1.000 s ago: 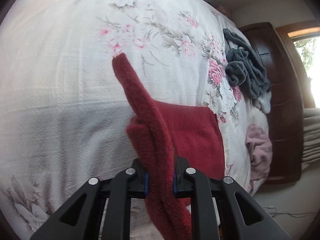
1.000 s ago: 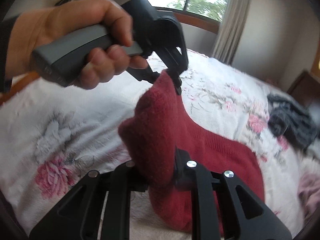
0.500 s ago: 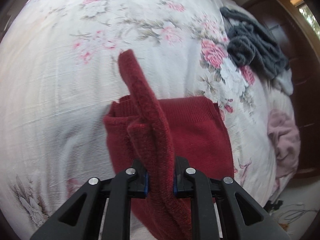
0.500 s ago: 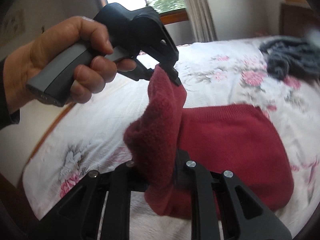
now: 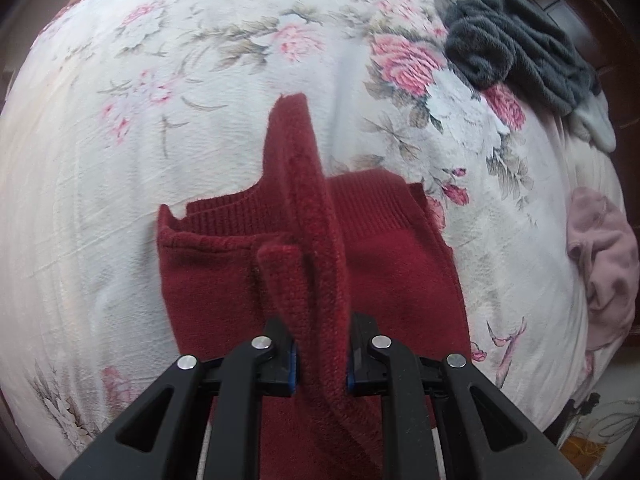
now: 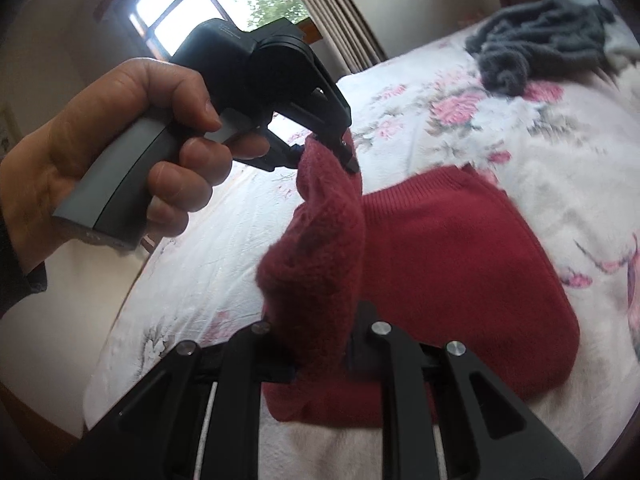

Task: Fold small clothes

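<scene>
A dark red knitted garment [image 5: 392, 272] lies on the floral bedspread [image 5: 120, 120], its lower part flat and ribbed at the hem. My left gripper [image 5: 320, 360] is shut on a raised fold of it, which stands up between the fingers. In the right wrist view the same red garment [image 6: 460, 264] spreads to the right, and my right gripper [image 6: 320, 356] is shut on another bunched edge. The left gripper [image 6: 344, 152] shows there too, held by a hand [image 6: 120, 152], pinching the top of the lifted strip.
A dark grey fleecy garment [image 5: 516, 52] lies at the far right of the bed, with a pale pink one [image 5: 604, 256] near the bed's right edge. A window [image 6: 224, 12] and curtains stand behind the bed. Dark wooden furniture sits beyond the grey garment.
Both grippers have carried the held red edge over the flat part of the garment, toward the grey clothing. More of the folded layer now lies on the bed.
</scene>
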`<action>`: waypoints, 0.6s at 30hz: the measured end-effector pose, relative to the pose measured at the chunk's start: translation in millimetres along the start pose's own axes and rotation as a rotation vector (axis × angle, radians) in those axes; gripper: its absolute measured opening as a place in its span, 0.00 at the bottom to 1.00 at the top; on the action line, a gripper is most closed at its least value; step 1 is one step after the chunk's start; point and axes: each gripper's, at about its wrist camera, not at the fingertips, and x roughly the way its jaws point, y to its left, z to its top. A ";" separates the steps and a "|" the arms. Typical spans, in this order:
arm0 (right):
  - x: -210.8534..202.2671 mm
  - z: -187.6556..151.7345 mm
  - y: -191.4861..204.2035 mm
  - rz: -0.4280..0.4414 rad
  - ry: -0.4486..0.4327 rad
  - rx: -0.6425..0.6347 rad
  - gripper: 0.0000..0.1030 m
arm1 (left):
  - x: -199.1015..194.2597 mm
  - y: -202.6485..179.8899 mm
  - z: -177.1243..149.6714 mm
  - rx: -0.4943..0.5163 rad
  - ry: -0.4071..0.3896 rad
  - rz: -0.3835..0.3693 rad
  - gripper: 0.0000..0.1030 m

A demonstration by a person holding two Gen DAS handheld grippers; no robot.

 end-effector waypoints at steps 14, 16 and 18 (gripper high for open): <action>2.8 -4.8 -50.2 -0.028 0.059 0.159 0.14 | 39.0 -50.0 6.4 0.036 0.047 0.144 0.15; 3.7 -7.0 -56.1 -0.021 0.070 0.187 0.14 | 44.0 -57.0 5.5 0.037 0.055 0.170 0.15; 3.8 -7.9 -58.0 -0.025 0.076 0.194 0.14 | 47.5 -62.7 5.1 0.039 0.059 0.192 0.15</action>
